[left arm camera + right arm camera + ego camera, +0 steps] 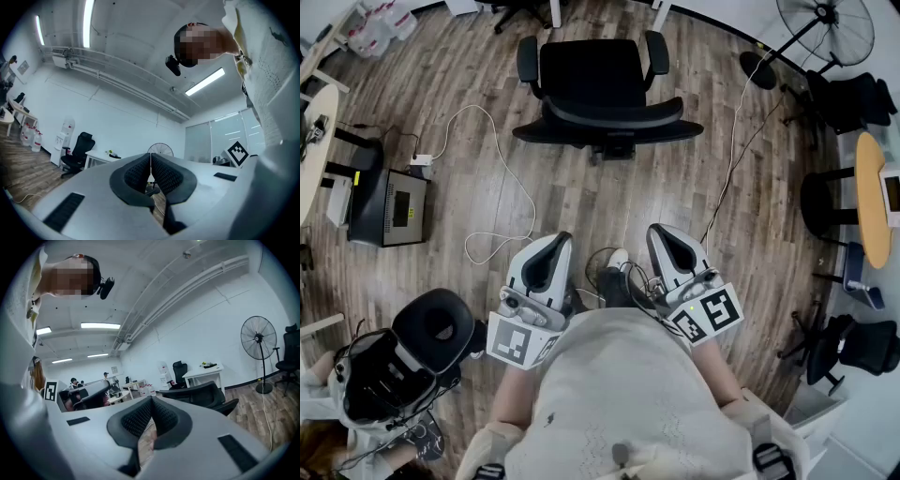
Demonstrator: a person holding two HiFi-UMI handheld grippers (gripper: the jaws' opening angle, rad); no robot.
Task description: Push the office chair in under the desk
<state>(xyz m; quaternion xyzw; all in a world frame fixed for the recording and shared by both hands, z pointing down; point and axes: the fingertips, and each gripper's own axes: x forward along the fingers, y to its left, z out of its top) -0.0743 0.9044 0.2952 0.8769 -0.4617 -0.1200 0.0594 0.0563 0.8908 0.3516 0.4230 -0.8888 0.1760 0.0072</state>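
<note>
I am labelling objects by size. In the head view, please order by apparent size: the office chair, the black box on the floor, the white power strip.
Largest: office chair.
Then: black box.
Smallest: white power strip.
The differences look clear.

On my left gripper [150, 168] feed I see its 2 dark ribbed pads pressed together with nothing between them, tilted slightly up toward the ceiling. Past them on the left, 1 black office chair [77, 152] stands beside a white desk [105, 158], with a water dispenser [64, 136] and some water bottles [32, 139] along the white wall, and a standing fan [160, 150] shows just above the jaws. A person's pale shirt [269, 79] fills the right edge, and 3 ceiling light strips [87, 21] glow overhead.
</note>
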